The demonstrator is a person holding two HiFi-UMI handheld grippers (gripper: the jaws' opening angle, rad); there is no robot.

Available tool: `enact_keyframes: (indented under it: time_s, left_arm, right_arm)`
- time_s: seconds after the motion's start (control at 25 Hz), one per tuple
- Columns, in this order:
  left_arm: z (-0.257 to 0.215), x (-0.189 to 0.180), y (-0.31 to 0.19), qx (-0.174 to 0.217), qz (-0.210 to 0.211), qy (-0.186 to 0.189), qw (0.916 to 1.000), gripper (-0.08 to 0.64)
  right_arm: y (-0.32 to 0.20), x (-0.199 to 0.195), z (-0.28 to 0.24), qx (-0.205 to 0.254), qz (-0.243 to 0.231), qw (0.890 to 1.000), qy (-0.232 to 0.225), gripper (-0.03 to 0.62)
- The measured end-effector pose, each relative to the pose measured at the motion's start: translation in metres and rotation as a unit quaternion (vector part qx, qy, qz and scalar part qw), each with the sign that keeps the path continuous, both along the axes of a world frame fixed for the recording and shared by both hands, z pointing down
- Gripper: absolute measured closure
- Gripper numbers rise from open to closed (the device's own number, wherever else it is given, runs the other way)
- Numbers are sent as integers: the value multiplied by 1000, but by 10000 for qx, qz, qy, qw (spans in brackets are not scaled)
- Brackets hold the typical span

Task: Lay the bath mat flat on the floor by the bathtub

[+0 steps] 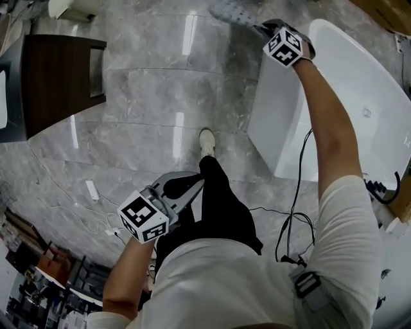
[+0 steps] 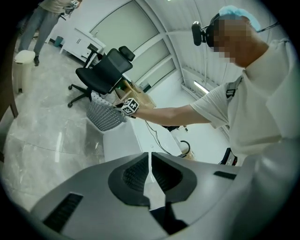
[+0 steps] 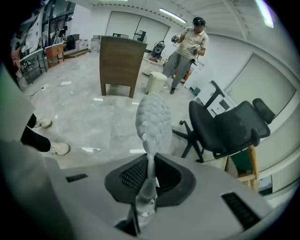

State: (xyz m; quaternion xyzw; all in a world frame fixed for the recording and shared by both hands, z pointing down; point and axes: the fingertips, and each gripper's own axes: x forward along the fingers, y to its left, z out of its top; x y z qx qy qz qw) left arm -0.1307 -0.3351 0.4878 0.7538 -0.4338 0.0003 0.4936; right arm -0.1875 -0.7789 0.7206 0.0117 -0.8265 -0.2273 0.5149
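Marble floor point(image 1: 148, 103), white bathtub point(image 1: 347, 96): right claw point(image 3: 150, 161) pinches bath mat point(image 3: 153, 119) (aloft); left claw point(image 2: 150, 161) pressed together.

— What do we see around us?
— Glossy grey marble floor point(image 1: 148, 96), a brown wooden cabinet point(image 3: 119, 63), a black office chair point(image 3: 229, 126).
— And above us?
— Strip lights point(image 3: 171, 15) on a white ceiling point(image 3: 220, 18).

Cannot see the far end of the pale grey studded rubber bath mat point(image 1: 234, 16), cut by the head view's top edge, nor the glossy white bathtub point(image 1: 359, 96) past the right edge.
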Motion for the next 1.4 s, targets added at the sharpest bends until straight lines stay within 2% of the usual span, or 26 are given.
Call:
enact_keyframes:
  time_s: [0.12,0.32,0.6,0.72,0.92,1.12,1.4]
  left_arm:
    - [20,6,-2,-121,88,116,9998,529]
    - [61,14,6,-298,145,293,9990,529]
    - [107,14,21,-441,99,334,9984,529]
    - [120,15,32,-493,100,343,9981,529]
    - [134,26,55,-564,134,456,9973,529]
    - [148,35,75,-586,210,537,9966,529]
    - [151,44,93,-575,327,576,9961,529]
  right_arm:
    - [39,22,64,-254,-15,9994,240,546]
    - [102,51,154,-745,216,9958,483,548]
    - [188,95,243,-1328,357,9856,984,545]
    - [229,109,265,-1485,283,9820,1131,543]
    - [273,123,286,-1769,676,9759,1084,540]
    - [303,136,307,-2077,1067,9668,1034,537]
    - [339,152,317,-2372,1294,9564,1106,526]
